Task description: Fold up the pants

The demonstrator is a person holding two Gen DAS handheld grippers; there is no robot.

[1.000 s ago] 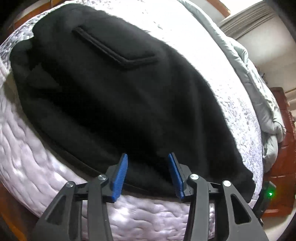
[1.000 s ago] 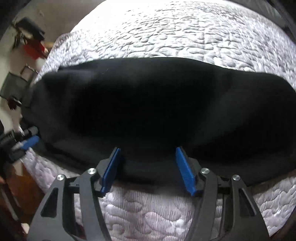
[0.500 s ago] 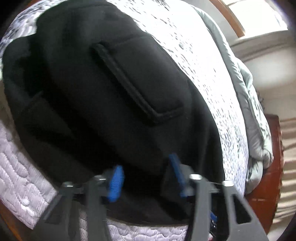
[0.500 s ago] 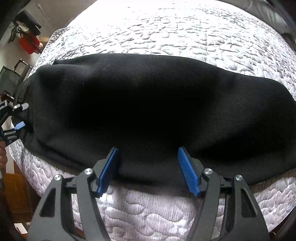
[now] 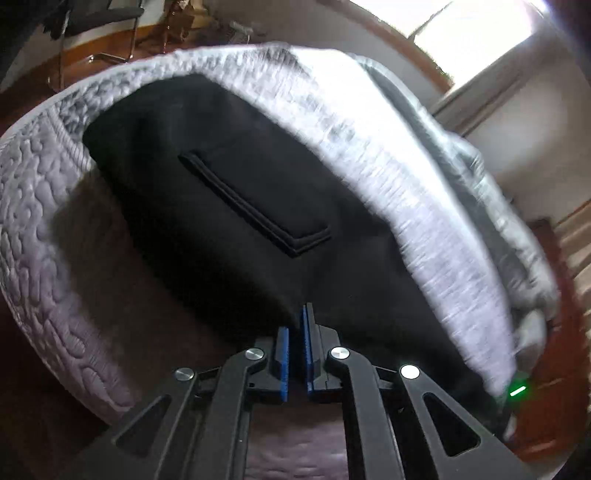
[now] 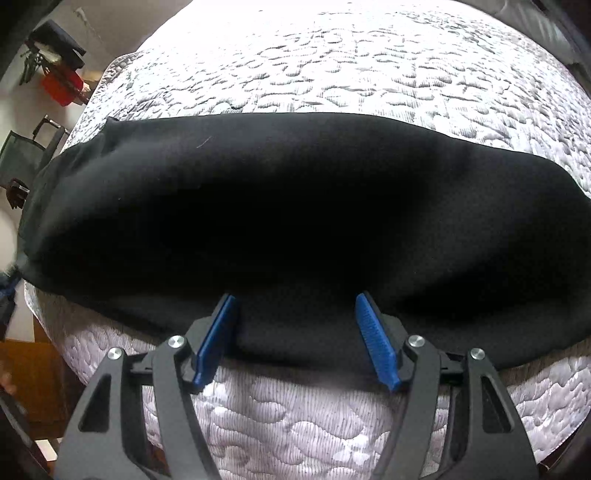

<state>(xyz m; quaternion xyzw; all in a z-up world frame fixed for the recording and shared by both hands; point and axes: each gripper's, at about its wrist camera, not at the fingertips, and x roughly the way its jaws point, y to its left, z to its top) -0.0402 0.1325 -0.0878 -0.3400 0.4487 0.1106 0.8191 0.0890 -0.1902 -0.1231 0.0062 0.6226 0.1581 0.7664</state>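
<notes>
Black pants [image 5: 236,221] lie on a white quilted bed, with a back pocket [image 5: 255,206] facing up in the left wrist view. My left gripper [image 5: 295,328] is shut on the pants' near edge and holds it raised off the quilt. In the right wrist view the pants [image 6: 295,214] stretch flat across the bed. My right gripper [image 6: 295,314] is open, its blue fingers [image 6: 373,332] straddling the near edge of the fabric, low over it.
The quilted mattress [image 6: 332,66] extends far behind the pants. A grey duvet [image 5: 491,206] is bunched at the bed's right side. A chair [image 5: 92,33] and wooden floor lie beyond the bed; red and dark items [image 6: 59,74] sit at the far left.
My left gripper closed on the pants' near edge and lifted it, tilting its view. My right gripper stayed open at the same edge, hardly moving.
</notes>
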